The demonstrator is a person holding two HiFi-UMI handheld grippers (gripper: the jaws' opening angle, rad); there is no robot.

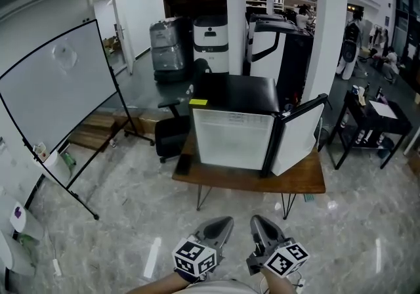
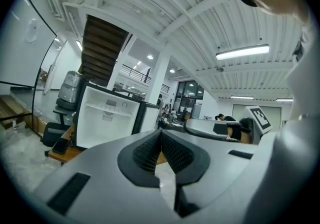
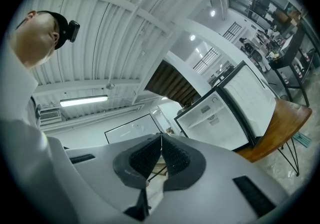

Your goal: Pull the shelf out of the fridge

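A small black fridge (image 1: 231, 130) stands on a wooden table (image 1: 249, 180), its door (image 1: 300, 134) swung open to the right. The white inside faces me; a shelf (image 2: 111, 109) runs across its upper part, also seen as the shelf (image 3: 216, 116) in the right gripper view. Both grippers are held low and close to my body, far short of the fridge. My left gripper (image 1: 226, 222) is shut with nothing in it. My right gripper (image 1: 256, 220) is shut too, also with nothing in it.
A whiteboard on a wheeled stand (image 1: 56, 99) is at the left. A black office chair (image 1: 172, 134) sits left of the table. Behind are white pillars (image 1: 235, 17), appliances and a black cart (image 1: 371, 122) at the right. Marble floor lies between me and the table.
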